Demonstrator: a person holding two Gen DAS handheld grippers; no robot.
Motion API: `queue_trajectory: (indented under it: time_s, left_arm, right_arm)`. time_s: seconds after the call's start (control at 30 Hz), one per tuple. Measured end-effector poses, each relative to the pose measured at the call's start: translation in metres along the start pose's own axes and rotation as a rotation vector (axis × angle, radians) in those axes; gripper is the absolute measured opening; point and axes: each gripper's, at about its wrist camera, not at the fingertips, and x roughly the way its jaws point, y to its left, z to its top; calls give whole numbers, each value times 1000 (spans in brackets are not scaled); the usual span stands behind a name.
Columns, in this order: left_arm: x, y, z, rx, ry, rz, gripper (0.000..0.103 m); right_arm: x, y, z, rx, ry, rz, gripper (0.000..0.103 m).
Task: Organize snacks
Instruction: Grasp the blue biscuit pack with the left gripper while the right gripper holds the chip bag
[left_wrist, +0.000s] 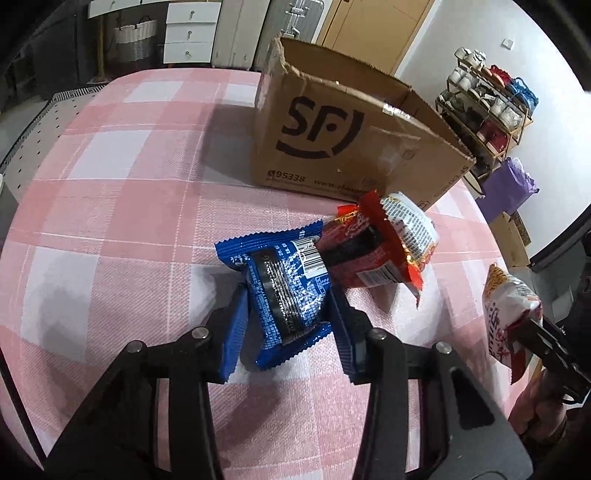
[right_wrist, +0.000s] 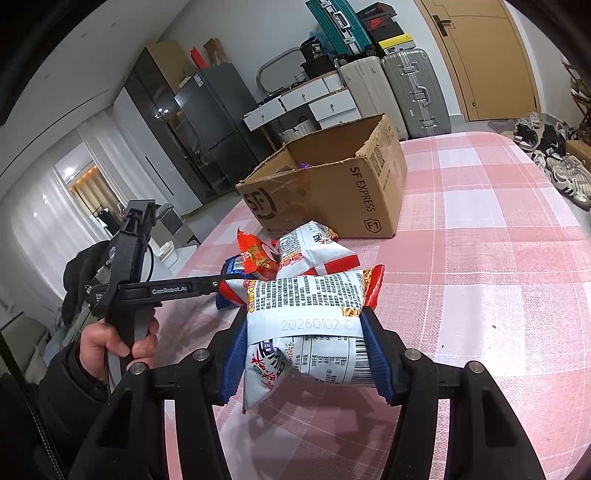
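My left gripper (left_wrist: 286, 295) is shut on a blue cookie packet (left_wrist: 280, 291), low over the pink checked tablecloth (left_wrist: 122, 206). Beyond it lie a dark red snack packet (left_wrist: 364, 258) and a red and white noodle packet (left_wrist: 408, 229). My right gripper (right_wrist: 303, 343) is shut on a white and red snack bag (right_wrist: 310, 332), held above the cloth; it also shows at the right edge of the left wrist view (left_wrist: 506, 314). An open cardboard SF box (left_wrist: 332, 136) stands behind the packets and also shows in the right wrist view (right_wrist: 332, 192).
Another white snack bag (right_wrist: 314, 247) and a red packet (right_wrist: 255, 254) lie in front of the box. The table edge runs along the left (left_wrist: 44, 122). A shoe rack (left_wrist: 487, 110), drawers and suitcases (right_wrist: 406, 88) stand beyond the table.
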Motion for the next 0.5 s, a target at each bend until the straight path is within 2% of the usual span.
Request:
queue_trajectory:
  time_s: [0.33, 0.5]
  left_arm:
    - [-39, -2, -1, 11, -78, 7, 40]
    - [-67, -9, 9, 25, -132, -2, 40]
  right_arm:
    - [-8, 12, 7, -10, -22, 15, 57]
    - [-12, 23, 19, -31, -38, 21, 57]
